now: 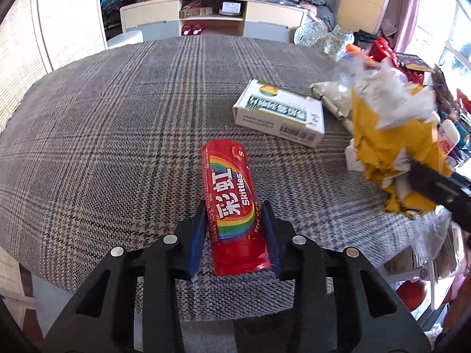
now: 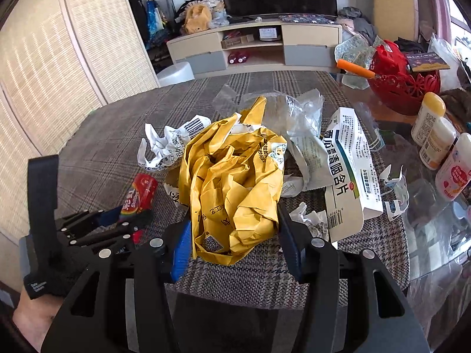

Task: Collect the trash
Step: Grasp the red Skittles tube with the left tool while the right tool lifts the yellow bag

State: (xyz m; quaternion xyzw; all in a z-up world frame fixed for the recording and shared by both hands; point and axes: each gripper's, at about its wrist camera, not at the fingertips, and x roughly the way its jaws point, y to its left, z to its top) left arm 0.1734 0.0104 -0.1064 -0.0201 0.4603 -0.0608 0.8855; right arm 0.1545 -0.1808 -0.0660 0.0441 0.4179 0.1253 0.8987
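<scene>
Item: red cylindrical Skittles candy tube (image 1: 232, 206), glossy plastic, lying on plaid-woven counter (image 1: 117, 132) near its front edge; long axis runs straight away between jaws of left gripper (image 1: 234, 235), jaws clamped on tube's sides. Right gripper (image 2: 232, 235): jaws clamped on crumpled yellow paper wad (image 2: 232, 182) (stiff, creased).

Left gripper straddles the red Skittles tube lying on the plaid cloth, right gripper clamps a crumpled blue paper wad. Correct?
Not quite: the crumpled paper wad in the right gripper is yellow, not blue, as the right wrist view shows. The left gripper does straddle the red Skittles tube on the plaid cloth.
</scene>
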